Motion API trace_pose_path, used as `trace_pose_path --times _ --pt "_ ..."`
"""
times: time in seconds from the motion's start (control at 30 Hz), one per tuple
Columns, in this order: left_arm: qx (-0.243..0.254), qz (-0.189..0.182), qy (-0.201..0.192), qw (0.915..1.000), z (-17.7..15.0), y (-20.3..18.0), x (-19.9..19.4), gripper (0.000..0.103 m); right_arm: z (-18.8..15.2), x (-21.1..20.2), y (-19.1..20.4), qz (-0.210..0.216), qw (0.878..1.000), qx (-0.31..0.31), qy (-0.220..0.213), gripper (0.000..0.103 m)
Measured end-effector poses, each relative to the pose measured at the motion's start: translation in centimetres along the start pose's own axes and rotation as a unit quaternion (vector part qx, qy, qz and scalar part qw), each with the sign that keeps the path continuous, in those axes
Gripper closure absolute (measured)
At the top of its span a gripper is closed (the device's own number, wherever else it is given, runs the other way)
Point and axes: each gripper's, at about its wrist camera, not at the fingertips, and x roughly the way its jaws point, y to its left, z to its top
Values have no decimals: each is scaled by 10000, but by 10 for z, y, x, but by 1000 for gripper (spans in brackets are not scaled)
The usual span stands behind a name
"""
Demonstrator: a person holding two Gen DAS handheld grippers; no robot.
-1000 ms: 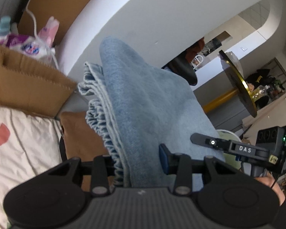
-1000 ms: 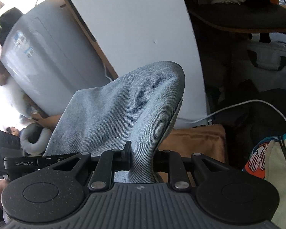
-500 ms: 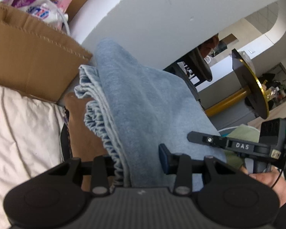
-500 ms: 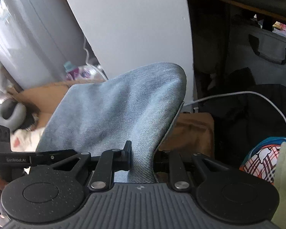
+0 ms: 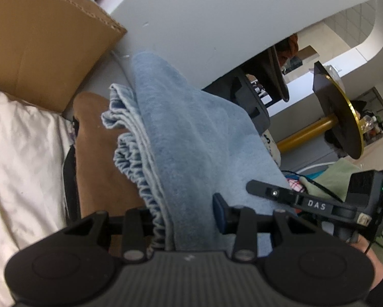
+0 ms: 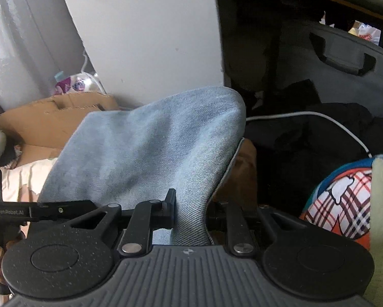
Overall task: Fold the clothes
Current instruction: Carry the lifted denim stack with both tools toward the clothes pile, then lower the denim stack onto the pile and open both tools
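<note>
A light blue denim garment (image 5: pixel 191 138) with a gathered elastic edge hangs folded between both grippers, held up in the air. My left gripper (image 5: pixel 183 220) is shut on its bunched layers near the elastic edge. In the right wrist view the same garment (image 6: pixel 150 153) rises as a smooth fold from my right gripper (image 6: pixel 190 215), which is shut on it. The right gripper's body (image 5: pixel 319 204) shows at the lower right of the left wrist view, close beside the left one.
A cardboard box (image 5: pixel 37 38) stands at the upper left, with cream bedding (image 5: pixel 20 153) and a brown cloth (image 5: pixel 99 168) below. A white wall panel (image 6: pixel 150 30) is behind. A plaid garment (image 6: pixel 345 199), dark clothes (image 6: pixel 306 148) and a grey bag (image 6: pixel 345 58) lie right.
Both grippers have tilted downward with the garment still held; the cardboard box and bedding have risen in both views. The grip on the garment has not changed.
</note>
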Motion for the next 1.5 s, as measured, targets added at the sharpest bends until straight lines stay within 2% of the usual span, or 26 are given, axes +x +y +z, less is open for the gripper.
trace_pose_path --times 0.2,0.43,0.6,0.7,0.83,0.93,1.03,1.13,1.2,1.33,1.47,1.5 --pt "49 -6 -163 9999 3 3 -2 63 1 4 -2 1 9999 -29 -142 83" --pt "-156 173 -50 9997 -3 24 20 63 -2 29 -9 -64 9999 120 -95 83" --pt "-536 267 241 9979 -5 46 24 57 -17 57 -13 -95 9999 95 37 82" --pt "-97 562 404 9976 8 36 9 53 -25 60 -12 -125 9999 112 -24 82" --pt "215 753 473 9958 27 28 -15 57 -30 60 -18 -130 9990 411 -94 82" --pt "420 1100 490 9918 39 17 -28 57 -33 60 -19 -141 9989 433 -144 81" --pt "516 1246 603 9890 51 5 -32 60 -35 59 -18 -154 9988 425 -177 81" --pt "867 1271 599 9863 61 -16 -36 60 -34 57 -19 -142 9987 444 -189 81" --pt "1137 1304 601 9831 66 -30 -33 60 -33 56 -19 -131 9987 457 -200 81" --pt "1516 1268 738 9775 67 -50 -18 67 -33 55 -19 -114 9985 495 -220 81" --pt "1884 1386 873 9683 59 -62 4 70 -33 55 -19 -121 9985 478 -226 81" --pt "2020 1472 936 9637 55 -62 10 70 -33 55 -19 -122 9985 474 -228 81"
